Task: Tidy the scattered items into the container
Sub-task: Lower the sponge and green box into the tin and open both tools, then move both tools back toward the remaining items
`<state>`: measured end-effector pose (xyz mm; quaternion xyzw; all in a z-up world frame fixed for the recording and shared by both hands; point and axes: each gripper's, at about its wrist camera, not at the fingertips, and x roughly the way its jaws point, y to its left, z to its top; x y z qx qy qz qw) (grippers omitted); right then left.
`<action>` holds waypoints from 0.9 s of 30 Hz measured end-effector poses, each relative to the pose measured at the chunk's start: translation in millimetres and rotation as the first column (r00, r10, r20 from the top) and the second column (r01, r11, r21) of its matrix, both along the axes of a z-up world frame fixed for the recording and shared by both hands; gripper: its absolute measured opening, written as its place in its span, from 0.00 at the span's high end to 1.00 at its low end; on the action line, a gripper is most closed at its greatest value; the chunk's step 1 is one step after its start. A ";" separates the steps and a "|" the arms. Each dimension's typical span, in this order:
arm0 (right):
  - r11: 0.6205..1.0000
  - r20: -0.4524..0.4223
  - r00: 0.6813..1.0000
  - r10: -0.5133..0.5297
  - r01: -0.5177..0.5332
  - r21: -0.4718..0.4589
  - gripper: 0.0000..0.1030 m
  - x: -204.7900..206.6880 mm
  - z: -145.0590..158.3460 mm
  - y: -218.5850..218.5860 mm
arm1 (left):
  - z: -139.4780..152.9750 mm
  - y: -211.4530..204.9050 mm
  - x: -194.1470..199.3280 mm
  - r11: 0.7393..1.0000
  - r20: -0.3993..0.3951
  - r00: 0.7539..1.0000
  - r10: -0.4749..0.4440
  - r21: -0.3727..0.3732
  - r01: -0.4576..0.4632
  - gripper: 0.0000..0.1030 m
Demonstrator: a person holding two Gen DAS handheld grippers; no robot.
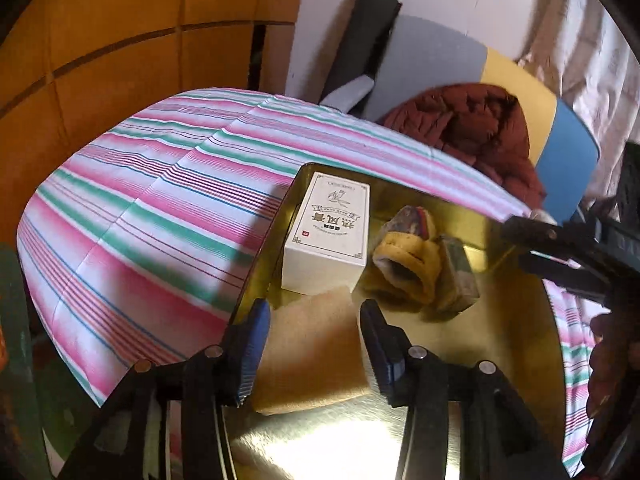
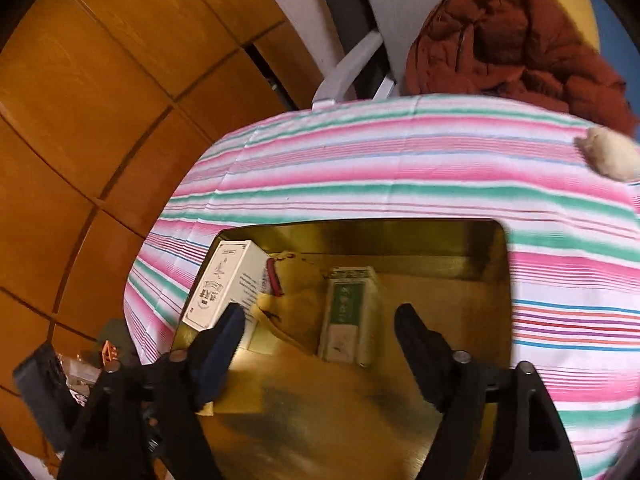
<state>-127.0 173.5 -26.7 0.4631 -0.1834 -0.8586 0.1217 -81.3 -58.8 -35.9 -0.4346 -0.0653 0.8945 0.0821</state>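
Observation:
An open gold tin (image 1: 516, 320) (image 2: 507, 276) sits on the striped tablecloth. Inside it lie a white printed box (image 1: 326, 236) (image 2: 224, 284), a yellow fabric pouch (image 1: 404, 264) (image 2: 294, 308) and a green-and-white packet (image 1: 458, 276) (image 2: 348, 312). A beige sponge-like pad (image 1: 312, 352) rests on the tin's floor between the fingers of my left gripper (image 1: 316, 320), which stands open around it. My right gripper (image 2: 320, 316) (image 1: 516, 244) hangs open over the tin, with the packet lying loose below it. A fluffy beige ball (image 2: 608, 154) lies on the cloth at the far right.
The pink, green and white cloth (image 1: 152, 216) covers the table. Behind the far edge a chair holds a dark red jacket (image 1: 476, 128) (image 2: 516, 36). Orange wooden panelling (image 2: 88, 92) stands to the left. Dark clutter (image 2: 52, 384) sits below the table's left edge.

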 end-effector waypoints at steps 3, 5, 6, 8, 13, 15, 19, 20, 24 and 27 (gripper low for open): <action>1.000 -0.027 1.000 -0.006 0.006 0.013 0.21 17.4 9.8 15.5 | 6.3 4.2 10.7 1.000 -0.035 0.999 0.016 0.006 -0.016 0.54; 0.999 -0.052 0.999 -0.016 0.018 0.040 0.20 31.8 16.3 27.5 | 9.0 7.0 15.8 1.000 -0.054 0.998 0.021 -0.006 -0.021 0.52; 0.998 -0.059 0.998 -0.018 0.021 0.051 0.20 36.2 18.3 32.3 | 10.3 9.1 19.3 1.000 -0.063 0.998 0.026 -0.010 -0.027 0.51; 0.997 -0.077 0.997 -0.028 0.034 0.068 0.20 49.8 21.2 43.1 | 10.7 9.5 22.0 0.999 -0.066 0.998 0.015 0.037 -0.013 0.47; 0.993 -0.076 0.996 -0.043 0.051 0.102 0.20 76.9 17.8 69.5 | 8.6 22.6 32.1 0.976 -0.040 0.997 -0.072 0.204 0.079 0.44; 0.990 -0.067 0.997 -0.044 0.053 0.130 0.20 89.5 13.7 82.3 | 12.3 34.7 39.1 0.972 -0.059 0.992 -0.111 0.200 0.121 0.44; 0.981 -0.057 0.996 -0.064 0.073 0.178 0.20 109.3 7.4 110.3 | 26.2 62.0 56.5 0.958 -0.114 0.972 -0.204 0.179 0.222 0.43; 0.976 -0.052 0.996 -0.077 0.086 0.198 0.20 115.0 5.3 120.5 | 28.7 67.5 59.9 0.955 -0.124 0.968 -0.219 0.175 0.238 0.43; 0.962 -0.032 0.988 -0.149 0.152 0.228 0.20 134.3 -1.3 163.1 | 37.8 101.9 73.7 0.930 -0.142 0.941 -0.308 0.164 0.329 0.42; 0.942 -0.017 0.971 -0.240 0.237 0.238 0.19 150.3 -3.7 206.0 | 38.1 125.9 81.4 0.912 -0.137 0.922 -0.363 0.152 0.381 0.42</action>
